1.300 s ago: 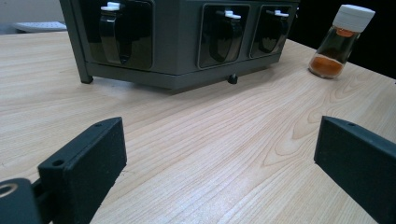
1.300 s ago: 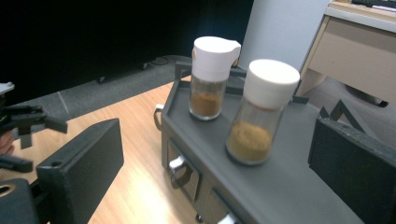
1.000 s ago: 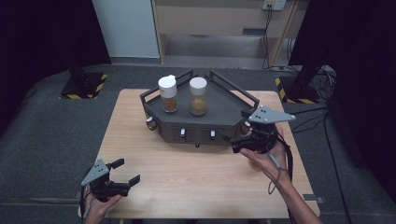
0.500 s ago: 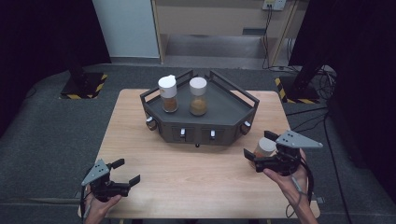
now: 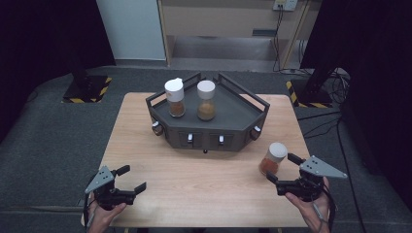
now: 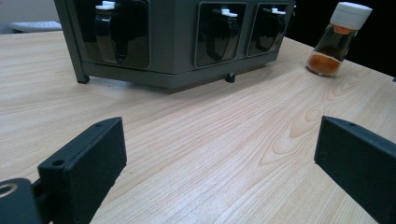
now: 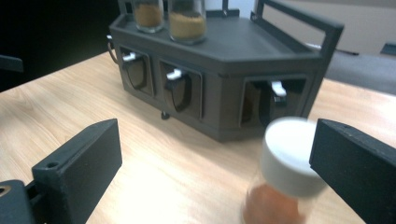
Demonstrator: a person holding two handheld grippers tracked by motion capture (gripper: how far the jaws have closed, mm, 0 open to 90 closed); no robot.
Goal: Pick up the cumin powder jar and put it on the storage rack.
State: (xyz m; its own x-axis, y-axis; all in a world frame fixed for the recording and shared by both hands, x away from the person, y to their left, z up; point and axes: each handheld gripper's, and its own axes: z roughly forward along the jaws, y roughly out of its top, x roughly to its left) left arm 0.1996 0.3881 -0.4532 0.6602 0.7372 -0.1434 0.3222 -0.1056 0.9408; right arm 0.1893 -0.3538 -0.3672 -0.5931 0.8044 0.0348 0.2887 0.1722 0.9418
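Three spice jars are showing in the high view — two are standing upright on top of the dark rack [image 5: 245, 116], while the third jar [image 5: 272, 158] is now sitting on the bare table [image 5: 145, 145], off the rack's right front corner. A second ago the right gripper [image 5: 279, 167] was up against that corner of the rack; it is now lying well back toward the person, with the jar out on the wood between its jaws. The jaws are standing wide, the jar close to one but gripped by neither, so it is looking like a release just made. In the right gripper view the jar is blurred, which is suggesting that the hand is still moving.

Meanwhile the left gripper [image 5: 132, 179] is resting at the near left of the table, jaws spread and holding nothing, exactly where it was before. From its own view the jar is appearing far off at the upper right, slightly tilted by the camera angle.

My reading: one jar is off the rack and set down, leaving two more — the right hand is probably backing away to go for the next.
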